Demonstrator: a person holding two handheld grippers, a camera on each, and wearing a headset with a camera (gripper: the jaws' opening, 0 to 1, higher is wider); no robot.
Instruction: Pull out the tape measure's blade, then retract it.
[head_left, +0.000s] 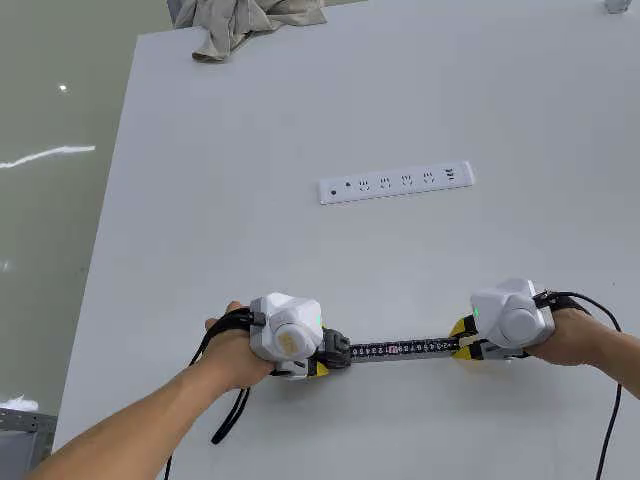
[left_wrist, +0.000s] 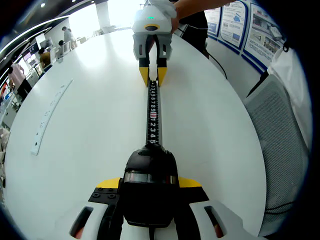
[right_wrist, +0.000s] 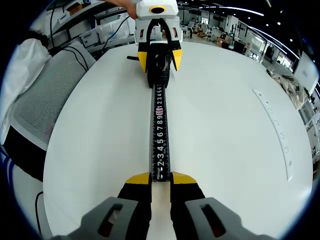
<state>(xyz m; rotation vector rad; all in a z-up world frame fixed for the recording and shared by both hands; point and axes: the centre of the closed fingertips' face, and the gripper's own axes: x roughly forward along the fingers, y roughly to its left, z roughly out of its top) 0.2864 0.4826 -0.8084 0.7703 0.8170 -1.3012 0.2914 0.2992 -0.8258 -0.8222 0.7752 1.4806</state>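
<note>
Two-jaw grippers, one in each of the person's hands, sit low over the broad white tabletop (head_left: 300, 120), facing each other. The left gripper (head_left: 325, 362), white-bodied with black jaws tipped in yellow, is clamped on the chunky black plastic tape measure case (left_wrist: 150, 185), one jaw pressed against each flat side. From the left gripper view the case fills the space between the jaws, its mouth pointing away.

Out of that mouth runs the narrow black blade with white numerals (right_wrist: 160, 130), drawn out straight across the table toward the right gripper (head_left: 463, 340). A single red mark sits about midway along the exposed length. The right gripper's yellow tips are pinched together on the blade's free end, and the numerals stop right at the jaws. Whether the blade rests on the table or hangs just above it, I cannot tell.

The left hand (head_left: 235, 345) and the right hand (head_left: 575, 335) each wrap the back of a gripper, with black cables trailing off toward the person.

Farther across the table, well apart from the tape, lies a long white power strip (head_left: 396, 182). A crumpled grey-beige cloth (head_left: 245, 20) sits at the far edge.
</note>
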